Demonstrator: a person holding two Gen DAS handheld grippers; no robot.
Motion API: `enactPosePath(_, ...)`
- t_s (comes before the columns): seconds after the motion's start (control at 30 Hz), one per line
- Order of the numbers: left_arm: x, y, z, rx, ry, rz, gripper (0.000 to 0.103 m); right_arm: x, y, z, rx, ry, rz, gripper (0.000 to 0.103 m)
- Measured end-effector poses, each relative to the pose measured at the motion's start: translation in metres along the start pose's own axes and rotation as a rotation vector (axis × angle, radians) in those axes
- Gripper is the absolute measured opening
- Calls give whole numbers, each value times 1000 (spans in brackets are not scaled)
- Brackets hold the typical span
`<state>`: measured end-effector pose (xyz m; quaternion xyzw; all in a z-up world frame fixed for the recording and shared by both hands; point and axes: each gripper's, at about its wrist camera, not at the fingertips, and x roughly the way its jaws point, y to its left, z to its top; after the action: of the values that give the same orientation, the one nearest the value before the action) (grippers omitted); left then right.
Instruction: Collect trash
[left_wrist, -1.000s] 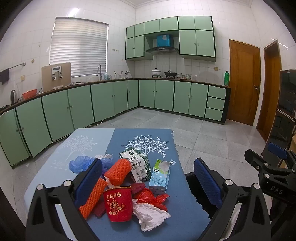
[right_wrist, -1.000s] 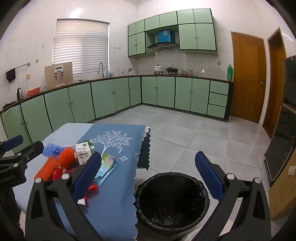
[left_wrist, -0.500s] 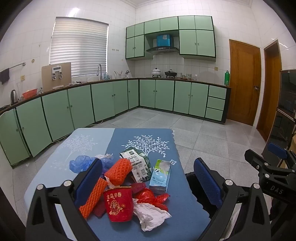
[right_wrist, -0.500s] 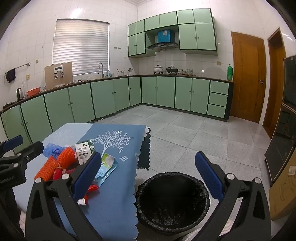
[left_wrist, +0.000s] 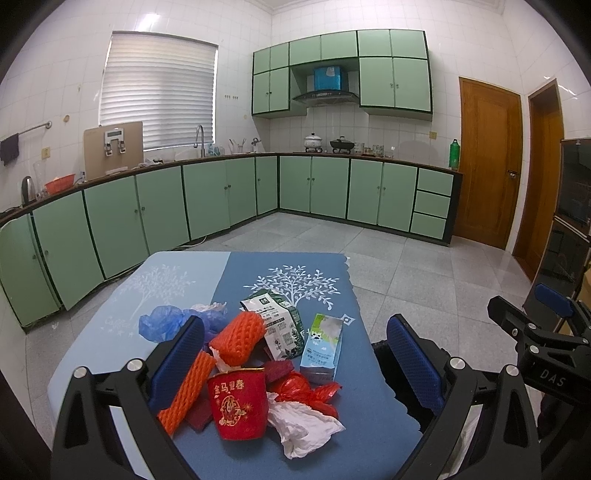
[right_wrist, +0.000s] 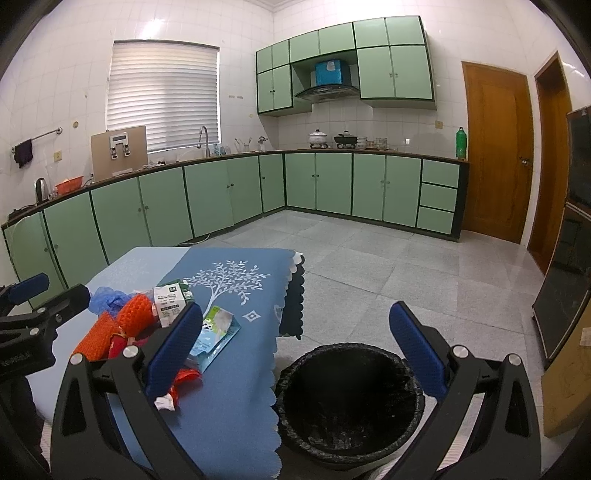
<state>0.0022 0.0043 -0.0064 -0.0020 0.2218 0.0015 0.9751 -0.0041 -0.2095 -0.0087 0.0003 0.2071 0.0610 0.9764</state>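
A heap of rubbish is seen on the table (left_wrist: 362, 435), gathered toward its near right corner, and nothing appears to have been collected yet. The left tool (left_wrist: 295, 363) is held spread wide and empty, with the heap lying directly ahead of it, between and just beyond its blue fingers. The red paper cup (left_wrist: 238, 404) stands upright nearest to it, touching a crumpled white tissue (left_wrist: 303, 424) and a creased red plastic wrapper (left_wrist: 306, 391). Behind these are two orange foam nets (left_wrist: 242, 336), ribbed and soft, a glossy printed bag (left_wrist: 280, 325), a flat light-blue carton (left_wrist: 321, 347) whose long axis runs away from the tool, and a thin blue plastic bag (left_wrist: 162, 325) at the far left of the heap.

The right tool (right_wrist: 295, 354) is likewise spread and empty, held over the bin (right_wrist: 349, 402), a round one lined with black plastic, standing on the floor just beside the table's right edge. The left tool is judged the nearer to the cup, which would probably be the easiest first grasp; the bin lies to its right.
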Motion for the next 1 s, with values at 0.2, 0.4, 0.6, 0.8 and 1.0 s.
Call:
enactPosePath(0.2,6,10,-10,2,11,21,97,10,9,-5,-6,36,22,98)
enactPosePath(0.4,14,29,-19,-29,57,42,97,27,17,-15,2,79,61,98)
enactPosePath(0.6,25,42,-34,-18,117,83,97,45,26,-28,4,139,123,98)
enactPosePath(0.8,35,57,-47,-28,164,104,95,56,46,-39,-35,180,158,92)
enactPosePath(1.0,45,72,-62,-47,229,121,89,62,66,-50,-65,223,203,80)
